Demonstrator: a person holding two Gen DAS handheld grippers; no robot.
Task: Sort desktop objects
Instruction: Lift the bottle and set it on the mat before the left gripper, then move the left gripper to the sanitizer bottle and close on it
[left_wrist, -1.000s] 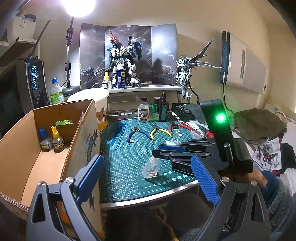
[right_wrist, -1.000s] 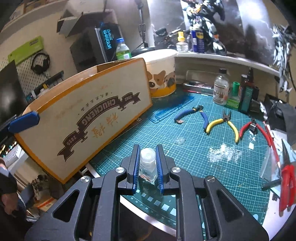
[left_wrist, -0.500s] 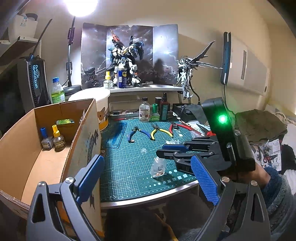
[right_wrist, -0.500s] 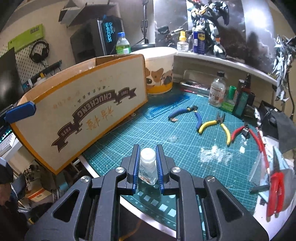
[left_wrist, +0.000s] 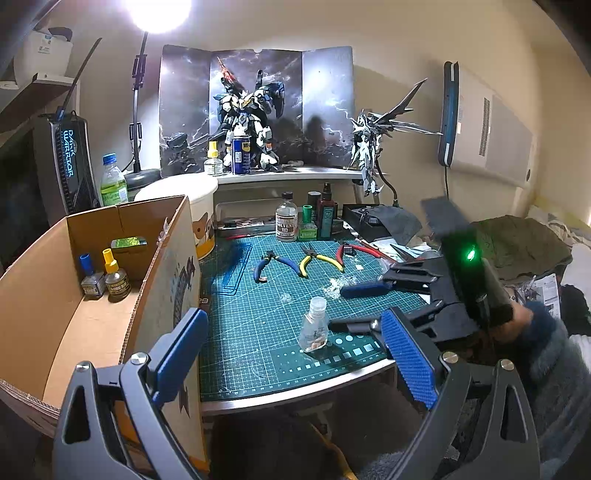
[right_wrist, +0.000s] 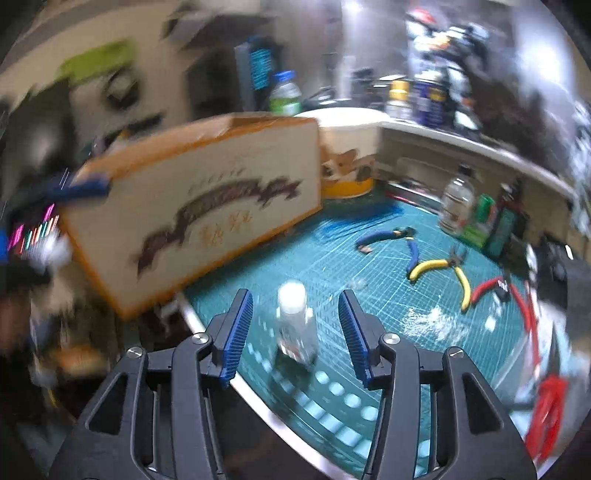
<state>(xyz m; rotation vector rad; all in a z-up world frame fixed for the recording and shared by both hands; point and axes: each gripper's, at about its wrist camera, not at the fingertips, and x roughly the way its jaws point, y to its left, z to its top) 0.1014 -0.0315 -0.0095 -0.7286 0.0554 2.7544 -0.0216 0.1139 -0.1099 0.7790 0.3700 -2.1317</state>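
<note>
The right claw (right_wrist: 295, 325) is opening: its blue ribbed pads (right_wrist: 238, 328) stand clear on either side of a small clear bottle (right_wrist: 295, 325) with a pale cap, which sits between them without either pad pressing on it. The bottle stands upright by itself near the front edge of the green cutting mat (left_wrist: 258, 332), so it looks to have been set there on purpose to be let go, base flat and steady. From the left wrist view the same bottle (left_wrist: 314, 326) stands free, with the right claw (left_wrist: 354, 306) reaching in from the right.

The left claw (left_wrist: 291, 354) is released, its pads spread wide with nothing between them, hovering in front of the bench (left_wrist: 295, 400) between the mat and the cardboard box (left_wrist: 37, 295). It is probably waiting to collect the bottle, since it is nearer the box.

That box sits at the left of the bench with its top open. It already holds a blue-capped bottle (left_wrist: 90, 277) and a yellow-capped bottle (left_wrist: 116, 277) upright together at the far end, so it is likely the sorting place for small bottles. Farther back on the mat lie blue-handled pliers (left_wrist: 275, 264), yellow-handled pliers (left_wrist: 317, 260) and red-handled cutters (left_wrist: 351, 251) in a loose row, not yet sorted. A solvent bottle (left_wrist: 286, 221) stands at the rear edge of the mat.
</note>
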